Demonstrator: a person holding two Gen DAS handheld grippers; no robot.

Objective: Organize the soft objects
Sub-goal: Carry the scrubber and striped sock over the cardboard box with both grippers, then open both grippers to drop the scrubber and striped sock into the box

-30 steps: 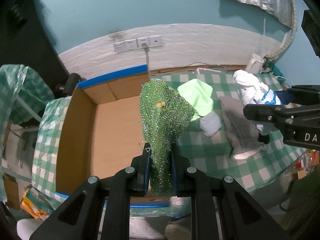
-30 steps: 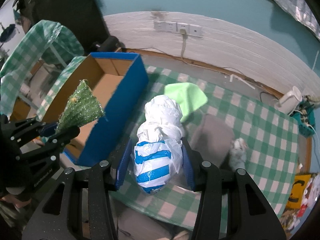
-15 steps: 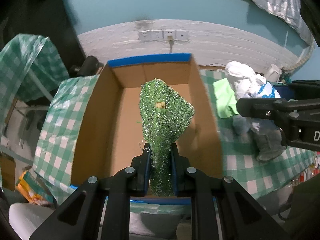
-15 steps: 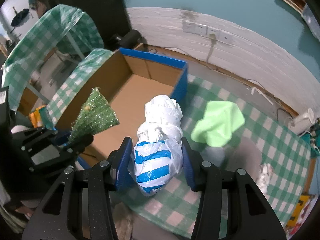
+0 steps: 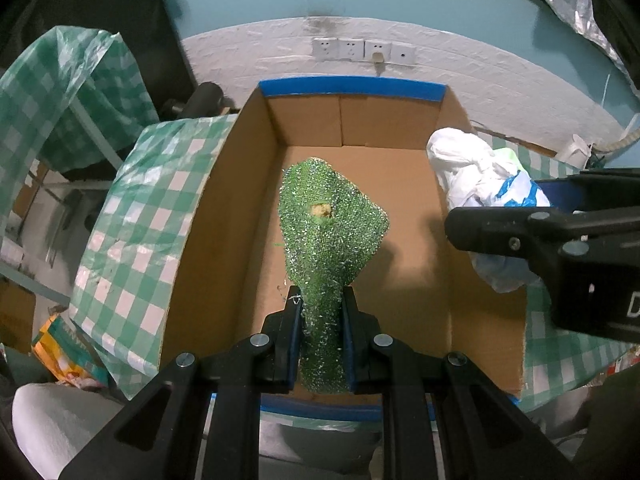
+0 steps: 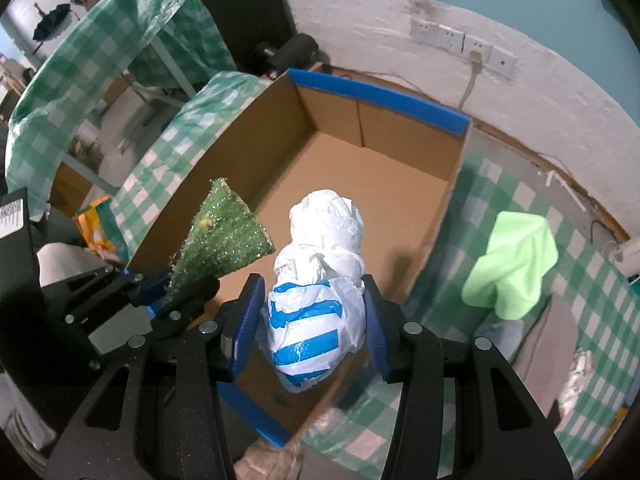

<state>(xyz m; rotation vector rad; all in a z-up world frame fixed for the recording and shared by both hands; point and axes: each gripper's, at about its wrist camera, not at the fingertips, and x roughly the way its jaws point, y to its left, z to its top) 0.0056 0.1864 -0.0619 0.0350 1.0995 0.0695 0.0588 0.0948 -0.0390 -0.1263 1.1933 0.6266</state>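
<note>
My left gripper (image 5: 320, 320) is shut on a glittery green scrub cloth (image 5: 330, 236) and holds it above the inside of an open cardboard box with blue edges (image 5: 352, 86). The cloth also shows in the right wrist view (image 6: 222, 236). My right gripper (image 6: 310, 312) is shut on a crumpled white plastic bag with blue stripes (image 6: 316, 300), held over the box's near right part (image 6: 384, 98). The bag also shows in the left wrist view (image 5: 480, 184), over the box's right wall.
The box stands on a green checked tablecloth (image 6: 580, 280). A light green cloth (image 6: 516, 260), a grey cloth (image 6: 548, 340) and a small pale item (image 6: 576, 376) lie on the table right of the box. A wall with sockets (image 5: 362, 50) is behind.
Both grippers have moved left with their loads. The green cloth and the white bag now hang over the open box instead of over the table beside it.
</note>
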